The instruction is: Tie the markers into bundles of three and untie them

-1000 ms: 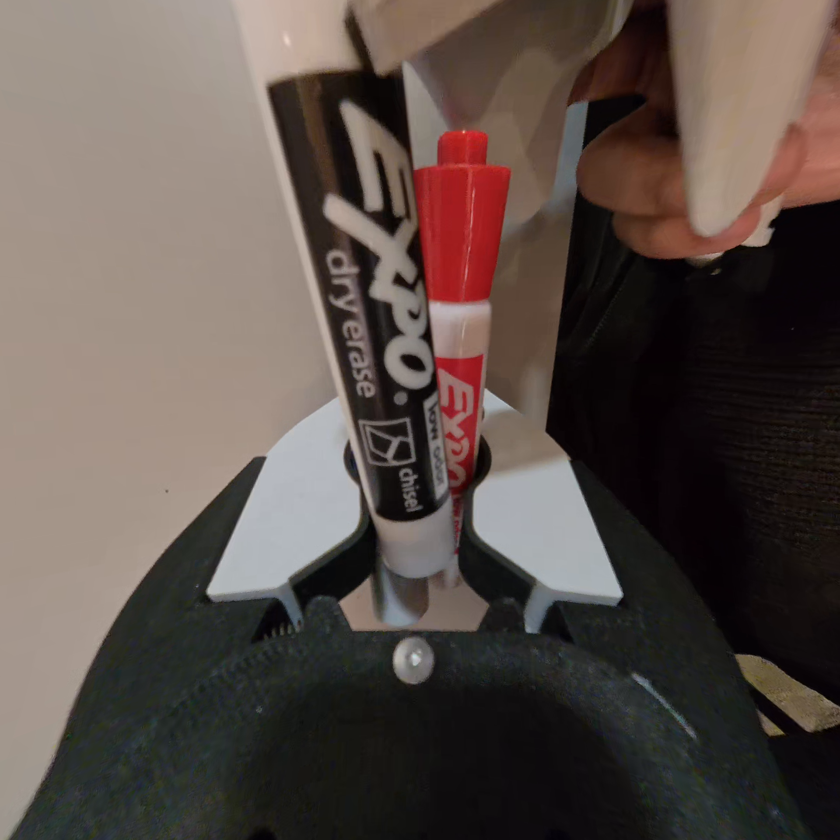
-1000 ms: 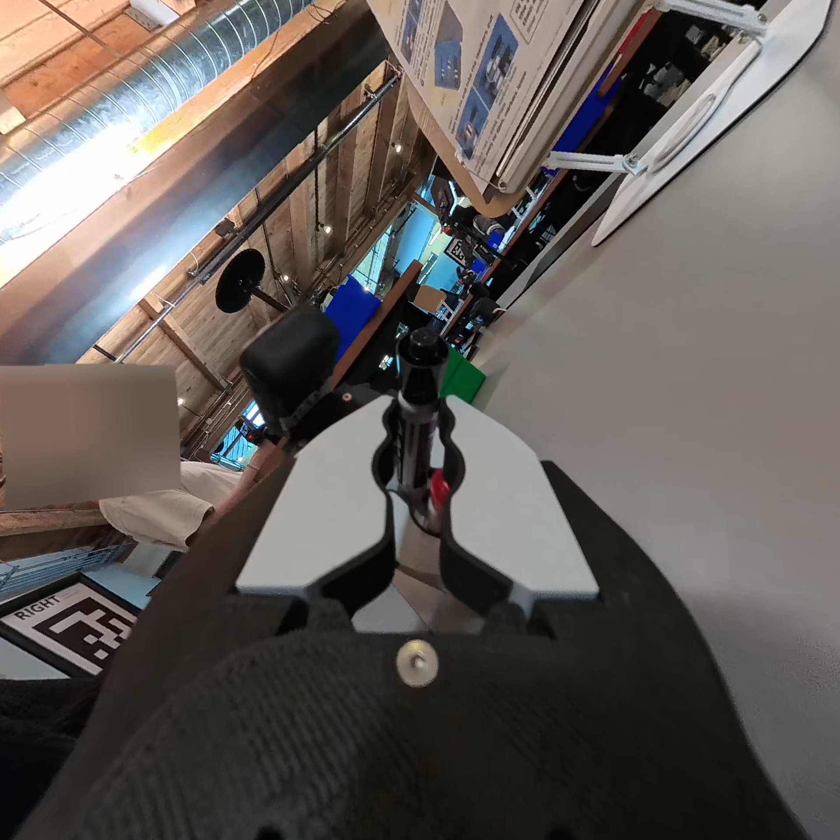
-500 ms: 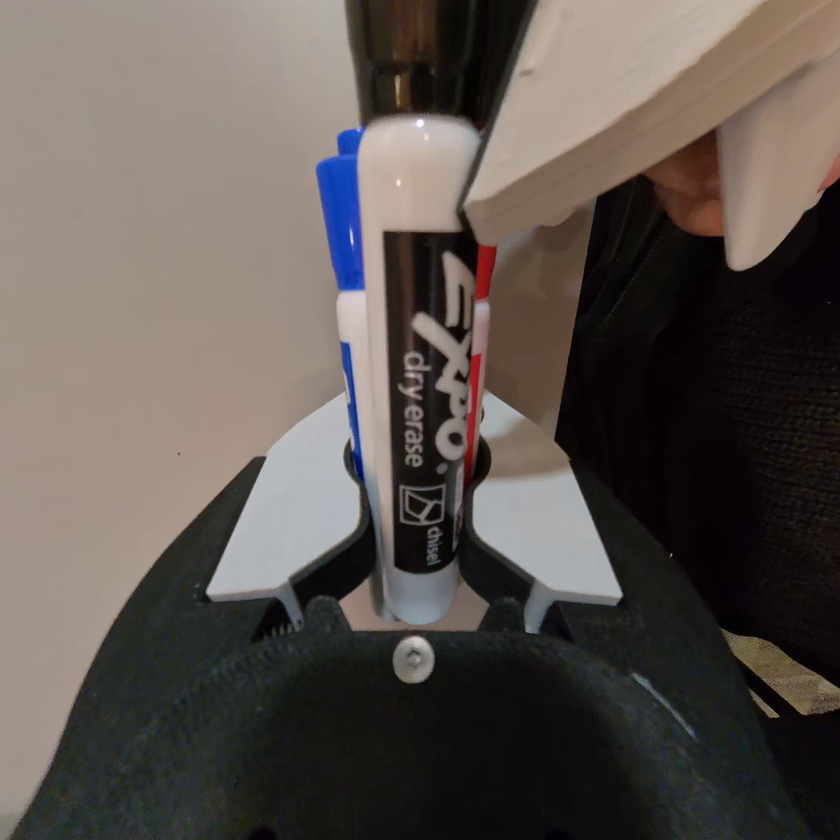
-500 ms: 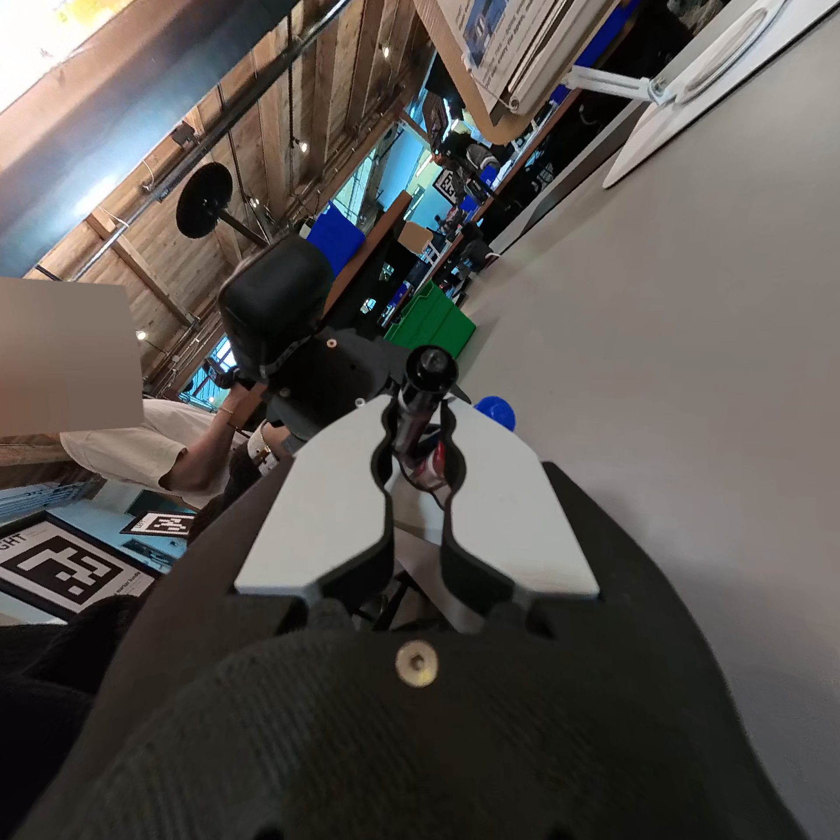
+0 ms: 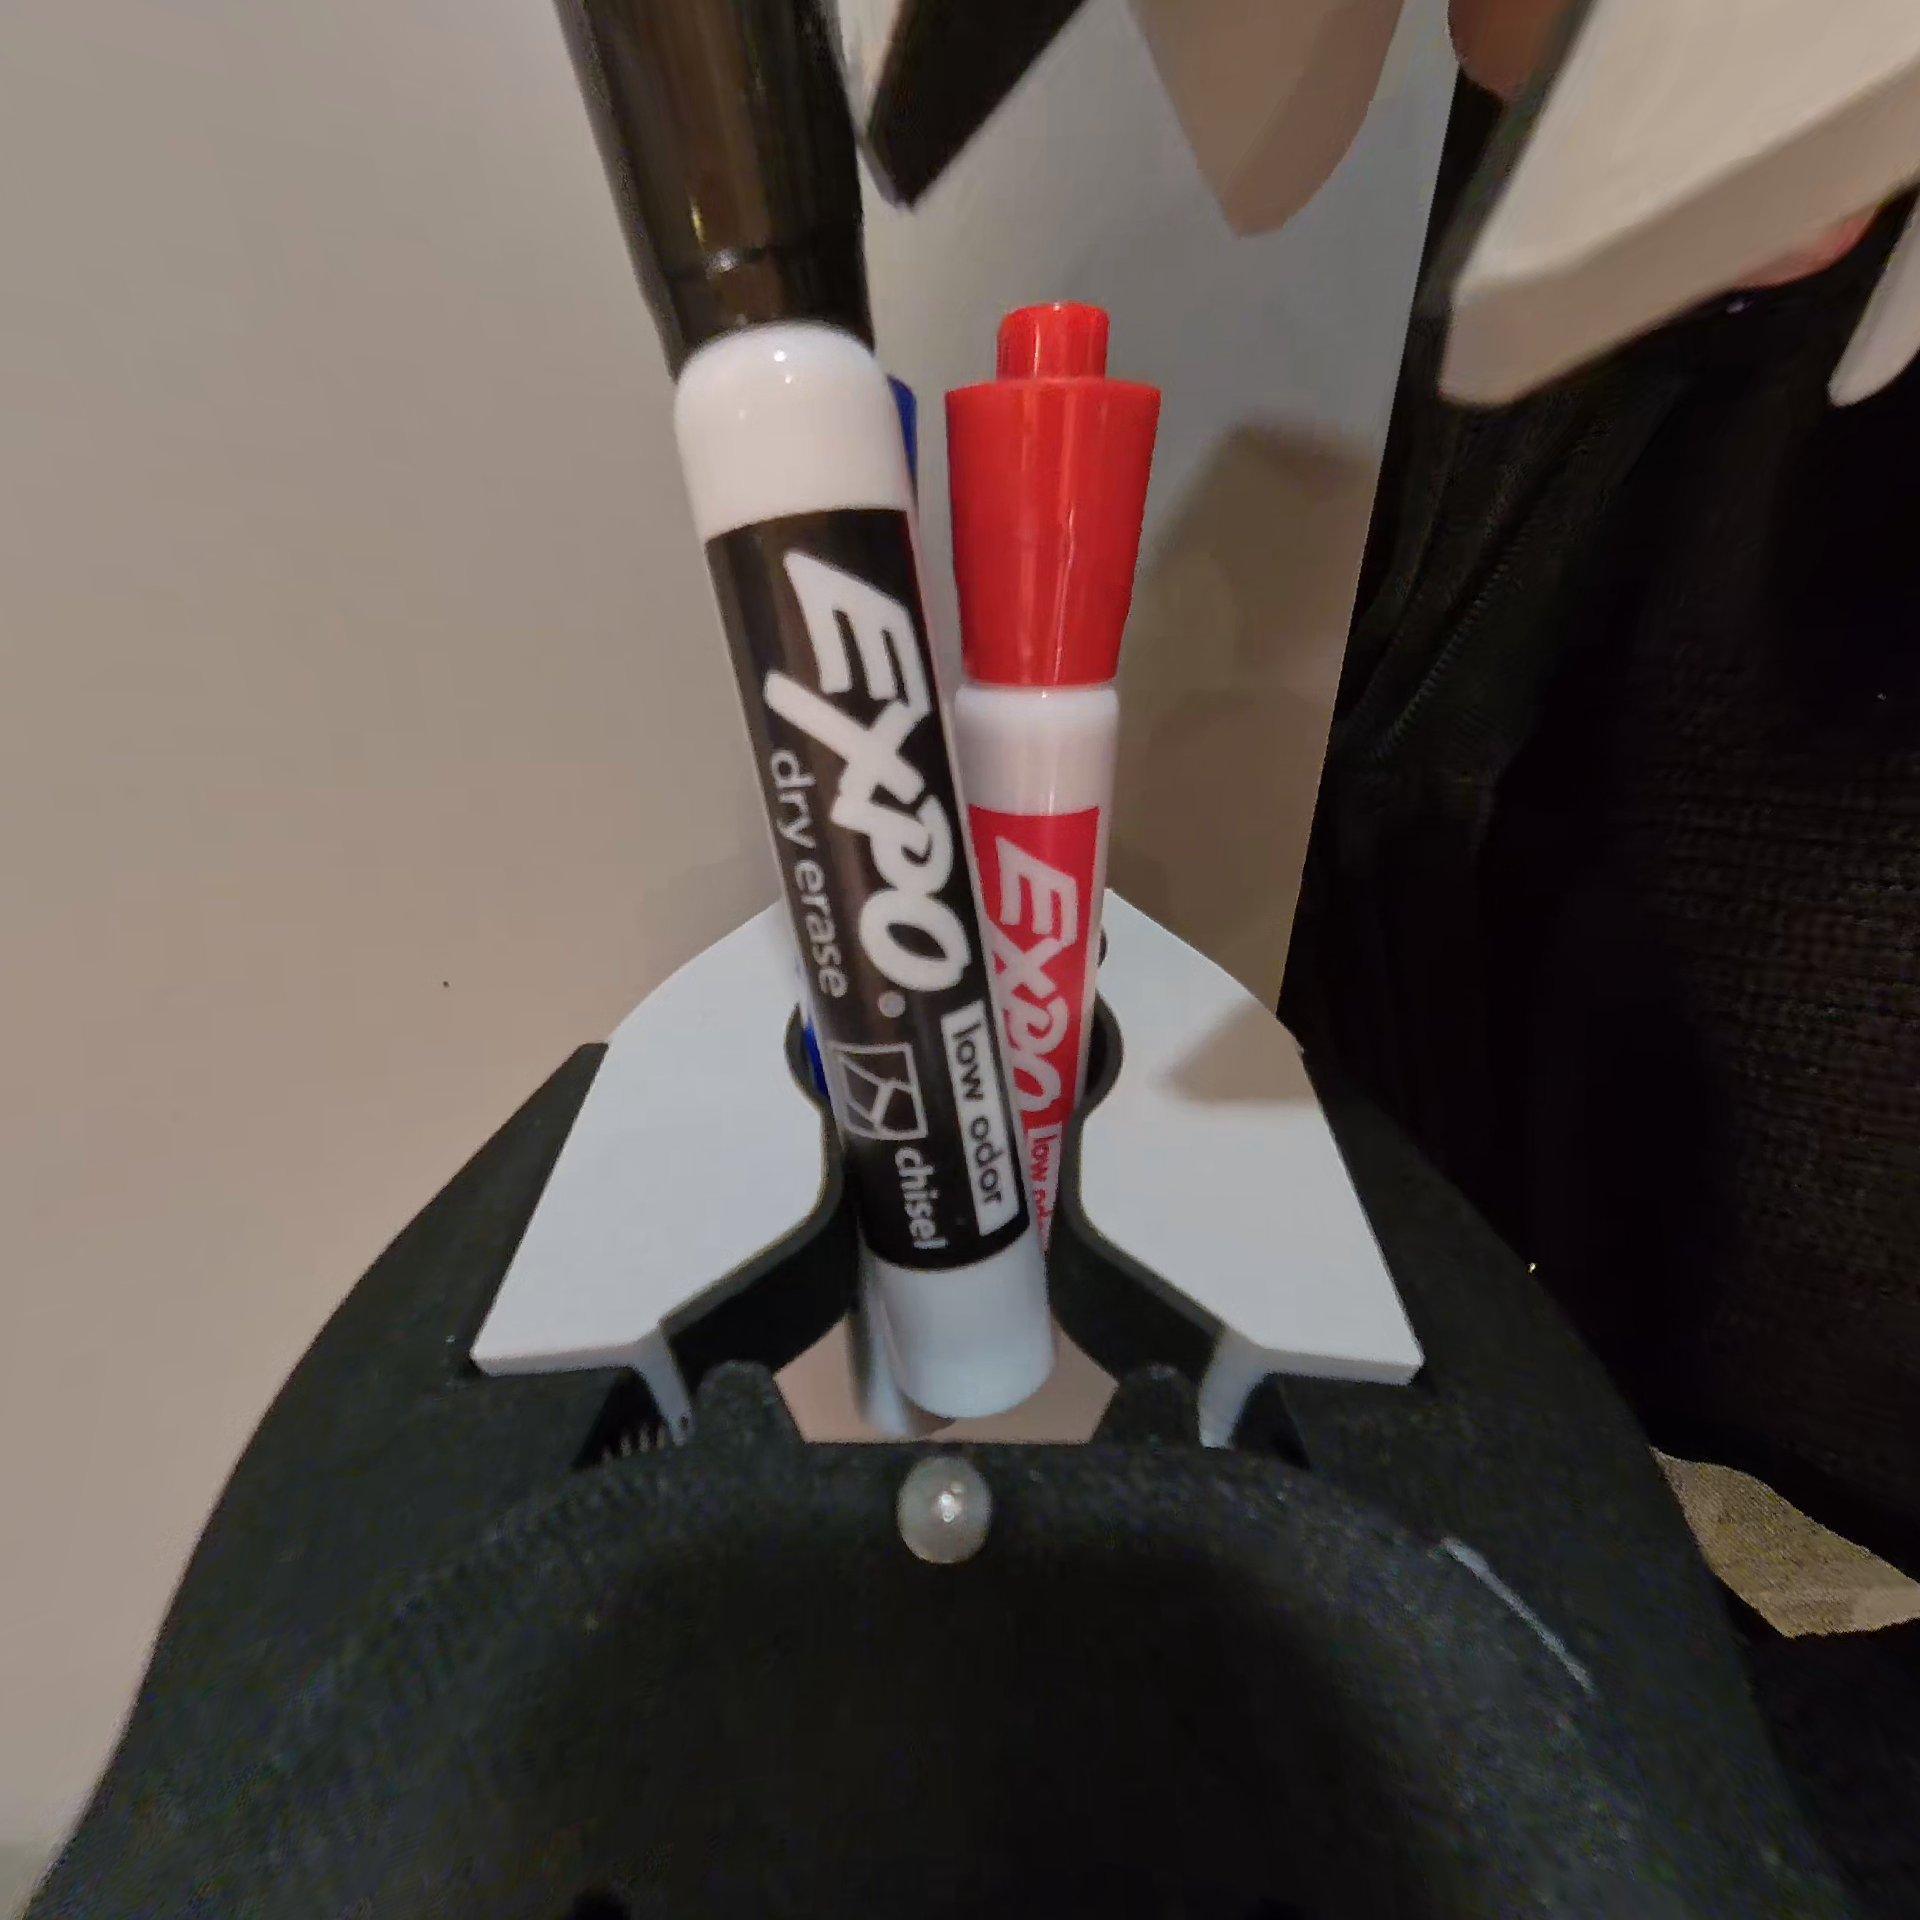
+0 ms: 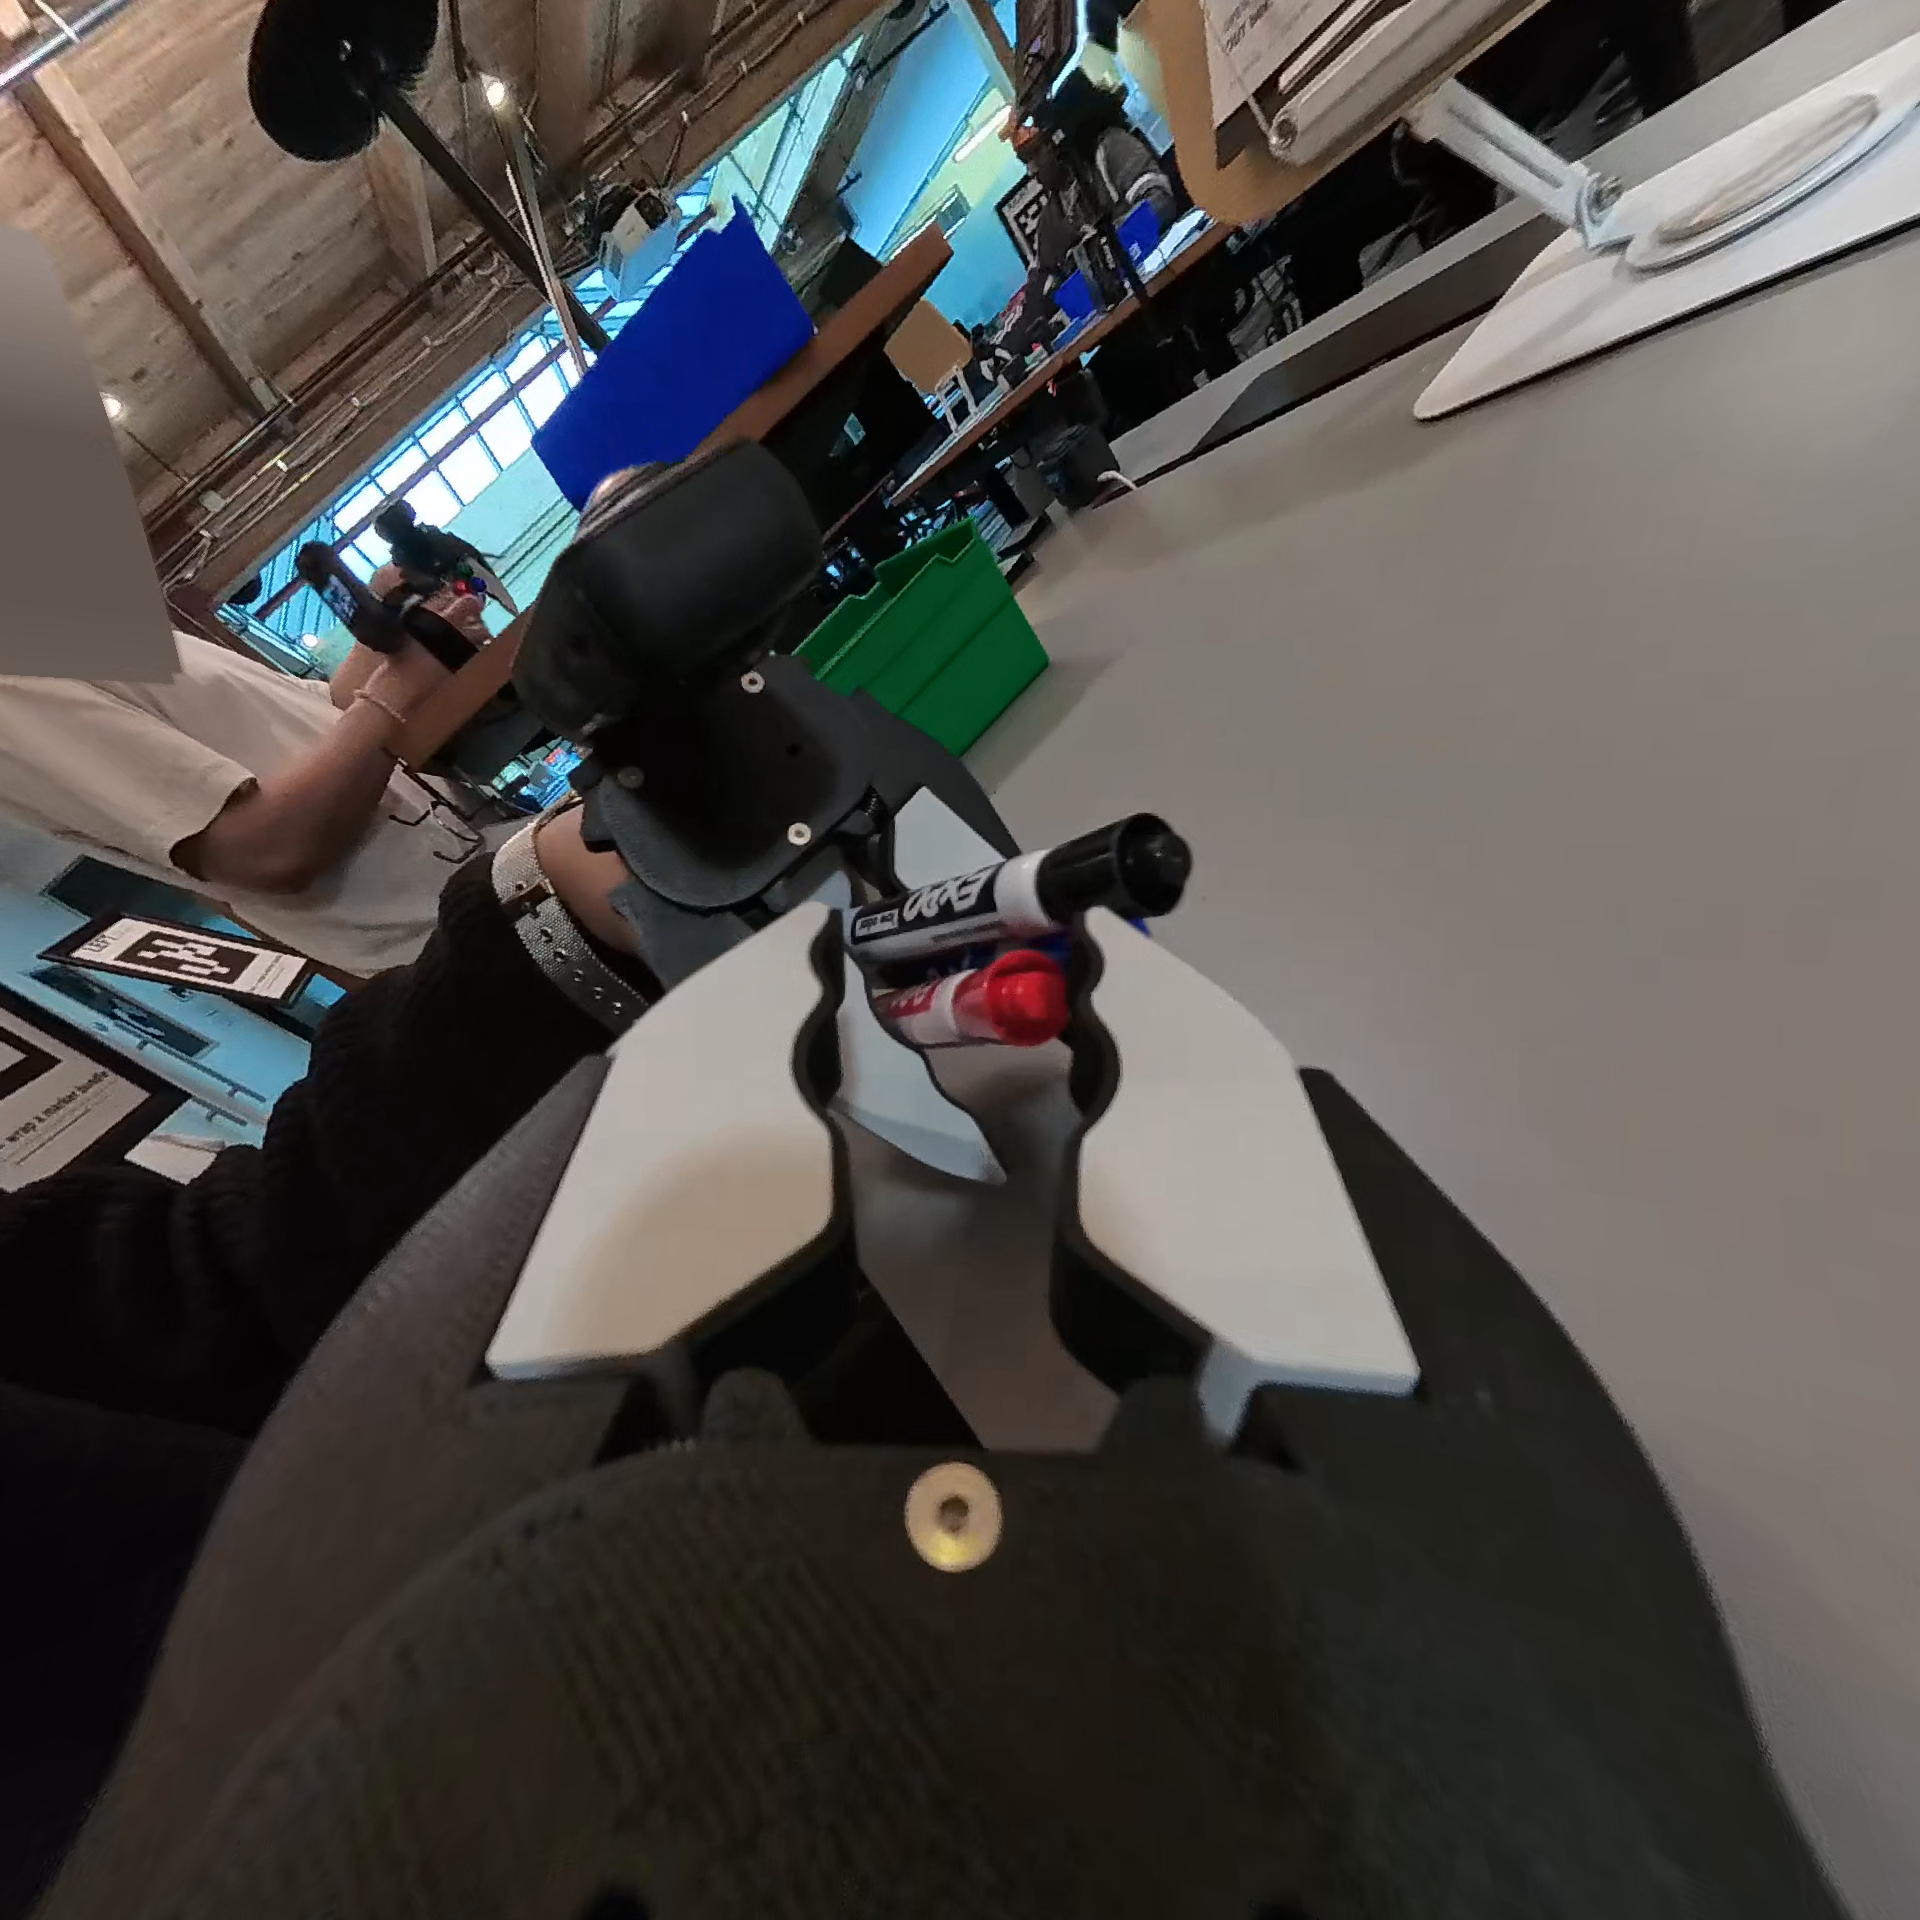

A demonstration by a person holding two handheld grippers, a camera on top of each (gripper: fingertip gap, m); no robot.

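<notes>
My left gripper (image 5: 951, 997) is shut on three markers held side by side. The black marker (image 5: 831, 727) leans slightly left in front. The red marker (image 5: 1044, 644) stands to its right. The blue marker (image 5: 902, 416) is almost hidden behind the black one. My right gripper (image 6: 951, 1029) is open and empty, its jaws apart just short of the marker caps. Its white fingers (image 5: 1662, 187) show at the top right of the left wrist view. In the right wrist view the black marker (image 6: 1008, 894) lies above the red marker (image 6: 987, 1003), and the left gripper's black body (image 6: 707, 727) is behind them.
A grey table (image 6: 1507, 727) stretches to the right. A green bin (image 6: 935, 634) stands at its far edge, and a white stand base (image 6: 1662, 270) at the back right. A dark sleeve (image 5: 1662, 935) fills the right of the left wrist view. A person in a white shirt (image 6: 114, 748) sits far left. Across from one pair of fingers to the other is roughly 10 cm.
My right gripper has opened, let go of the black marker's cap end and drawn back. The black marker has tilted left, so the red marker shows fully again.
</notes>
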